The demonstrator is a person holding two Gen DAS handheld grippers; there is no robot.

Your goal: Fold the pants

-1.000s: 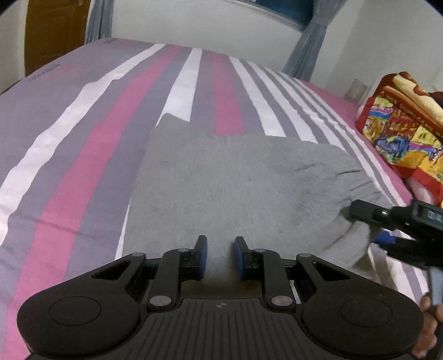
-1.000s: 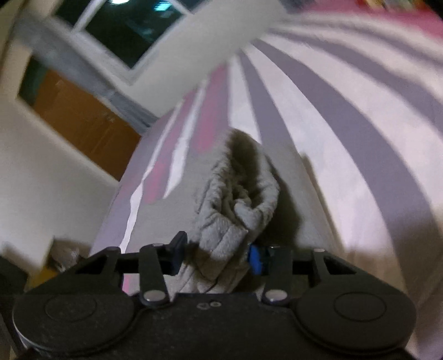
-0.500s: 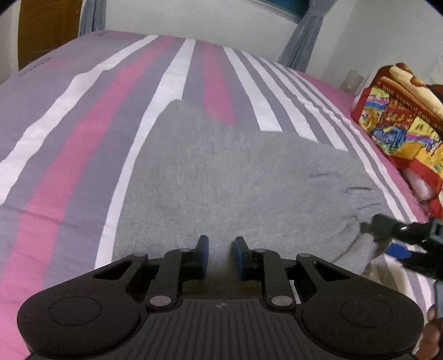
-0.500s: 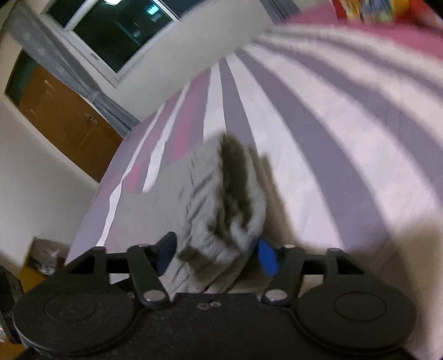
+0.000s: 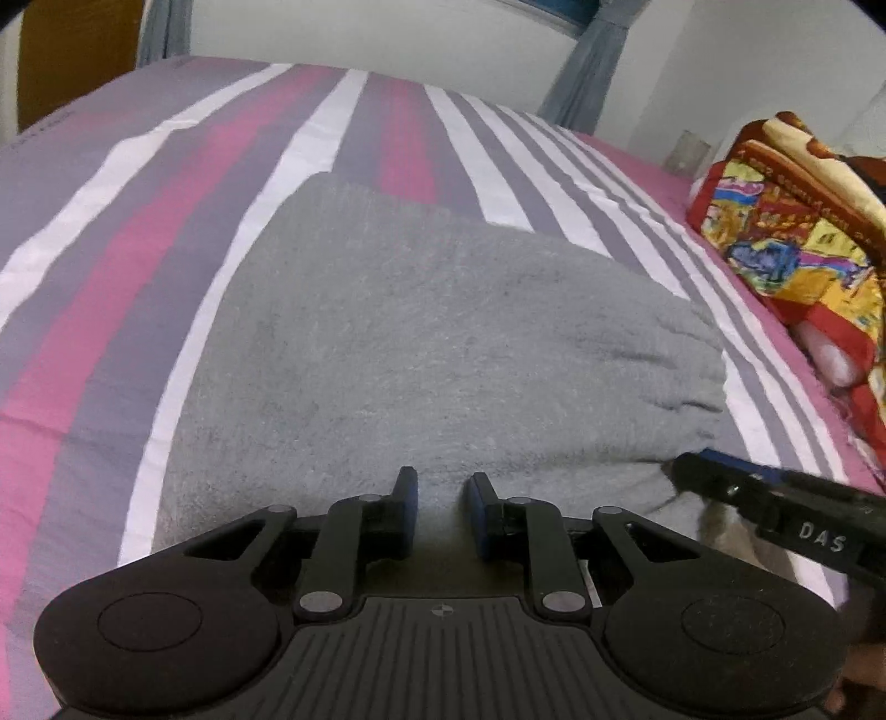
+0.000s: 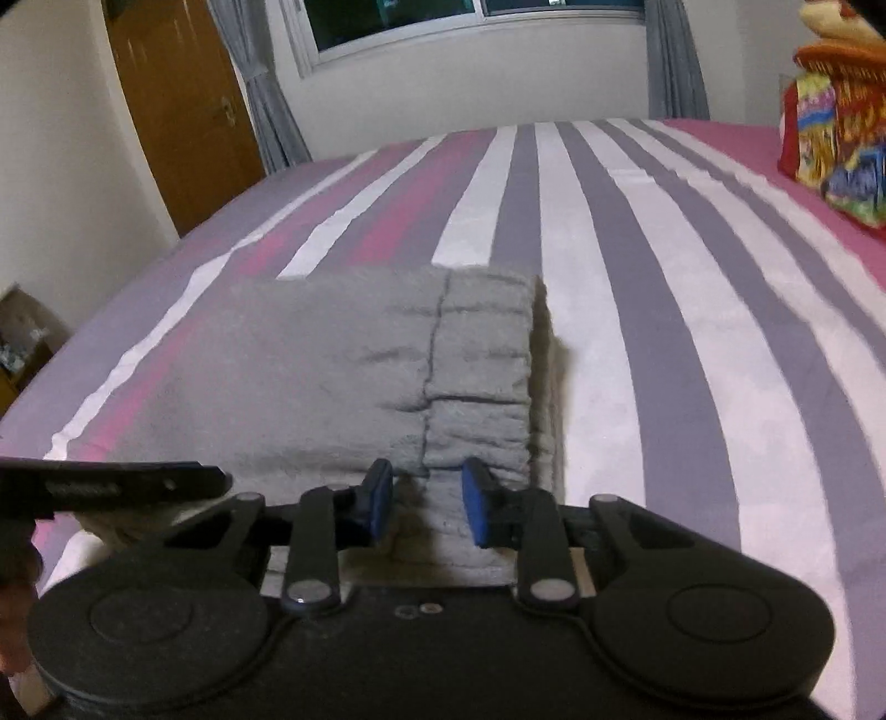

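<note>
The grey fleece pants [image 5: 443,354] lie folded into a rough rectangle on the striped bed [image 5: 166,232]. Their gathered waistband [image 6: 482,365] lies on the right end in the right wrist view. My left gripper [image 5: 442,493] is low over the near edge of the pants, its jaws a little apart with grey cloth between them. My right gripper [image 6: 426,490] is at the near edge by the waistband, its jaws apart with cloth lying between the blue pads, not pinched. Each gripper shows in the other's view: the right one [image 5: 775,509], the left one [image 6: 111,484].
A colourful folded blanket [image 5: 797,243] lies on the bed to the right of the pants. A brown wooden door [image 6: 177,99], a window with grey curtains [image 6: 470,22] and white walls stand beyond the bed. A bedside shelf [image 6: 22,343] is at the left.
My right gripper has lowered the raised waistband end down onto the bed and levelled out; its jaws have parted. The pants now lie flat. My left gripper has moved forward and lower.
</note>
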